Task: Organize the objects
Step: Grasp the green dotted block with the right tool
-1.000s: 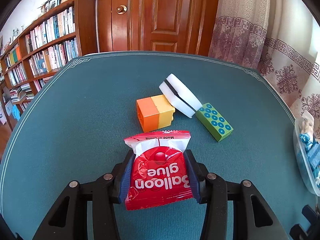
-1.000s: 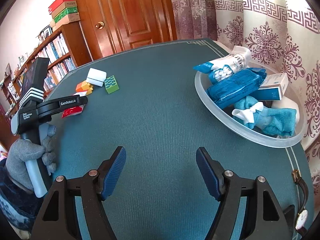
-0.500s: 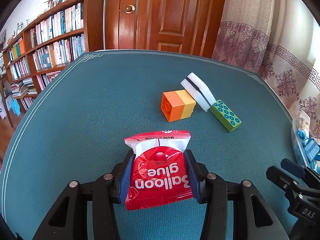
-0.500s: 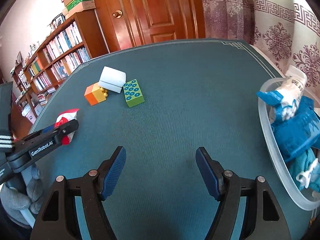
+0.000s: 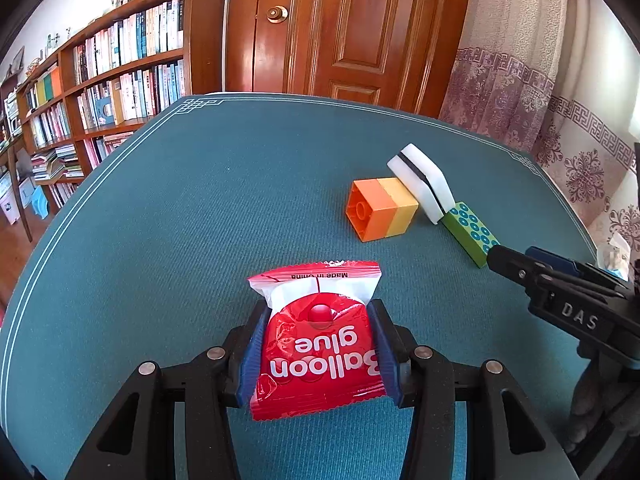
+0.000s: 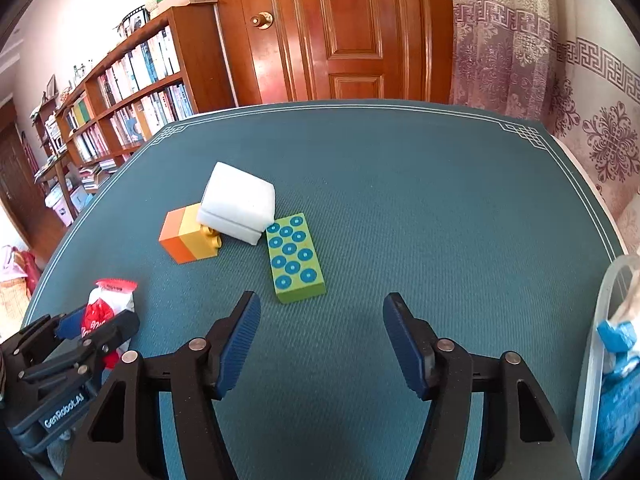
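Note:
My left gripper [image 5: 318, 344] is shut on a red "Balloon glue" packet [image 5: 318, 340] and holds it above the teal table; the packet also shows in the right wrist view [image 6: 106, 304]. An orange-and-yellow block [image 5: 380, 210] [image 6: 188, 240], a white sponge block [image 5: 422, 182] [image 6: 238, 206] and a green studded brick [image 5: 470, 232] [image 6: 296, 258] lie together mid-table. My right gripper [image 6: 320, 336] is open and empty, just short of the green brick, and shows at the right of the left wrist view [image 5: 560, 292].
A clear plastic bowl [image 6: 600, 344] with blue packets sits at the table's right edge. Beyond the teal table [image 6: 400, 168] stand a bookshelf [image 5: 100, 92], a wooden door [image 6: 340, 32] and curtains [image 5: 520, 72].
My right gripper has swung left from the bowl toward the blocks, now close to the green brick. My left gripper, still holding the packet, has drawn back and turned left.

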`<act>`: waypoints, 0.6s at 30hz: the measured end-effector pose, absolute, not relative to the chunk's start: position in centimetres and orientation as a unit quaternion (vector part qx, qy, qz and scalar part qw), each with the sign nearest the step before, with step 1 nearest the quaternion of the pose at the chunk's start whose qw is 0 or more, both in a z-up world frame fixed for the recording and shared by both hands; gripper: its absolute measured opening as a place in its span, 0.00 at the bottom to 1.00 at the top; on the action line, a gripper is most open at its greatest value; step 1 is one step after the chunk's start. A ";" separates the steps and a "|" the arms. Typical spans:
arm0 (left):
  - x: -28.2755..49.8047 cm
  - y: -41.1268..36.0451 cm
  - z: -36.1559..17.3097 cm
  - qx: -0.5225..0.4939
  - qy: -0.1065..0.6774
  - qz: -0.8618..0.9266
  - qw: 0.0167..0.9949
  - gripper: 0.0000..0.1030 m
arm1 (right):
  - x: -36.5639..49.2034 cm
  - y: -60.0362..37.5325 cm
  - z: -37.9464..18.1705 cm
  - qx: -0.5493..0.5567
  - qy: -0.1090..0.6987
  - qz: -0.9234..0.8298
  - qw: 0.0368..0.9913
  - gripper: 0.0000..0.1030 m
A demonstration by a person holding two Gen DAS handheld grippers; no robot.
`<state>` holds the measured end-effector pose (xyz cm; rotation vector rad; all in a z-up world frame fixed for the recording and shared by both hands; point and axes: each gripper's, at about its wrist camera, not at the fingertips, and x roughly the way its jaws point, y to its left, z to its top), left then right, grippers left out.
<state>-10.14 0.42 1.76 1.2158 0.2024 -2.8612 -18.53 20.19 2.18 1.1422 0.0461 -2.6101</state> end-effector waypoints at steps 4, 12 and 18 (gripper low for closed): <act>-10.1 0.5 1.7 0.389 0.062 -0.919 0.017 0.50 | -20.1 19.3 1.8 0.404 0.022 -0.903 0.147 0.55; -10.0 0.5 1.6 0.390 0.062 -0.919 0.016 0.50 | -21.8 17.7 1.6 0.408 0.040 -0.900 0.147 0.50; -9.9 0.5 1.5 0.391 0.063 -0.918 0.014 0.50 | -22.0 17.1 1.4 0.405 0.062 -0.903 0.129 0.43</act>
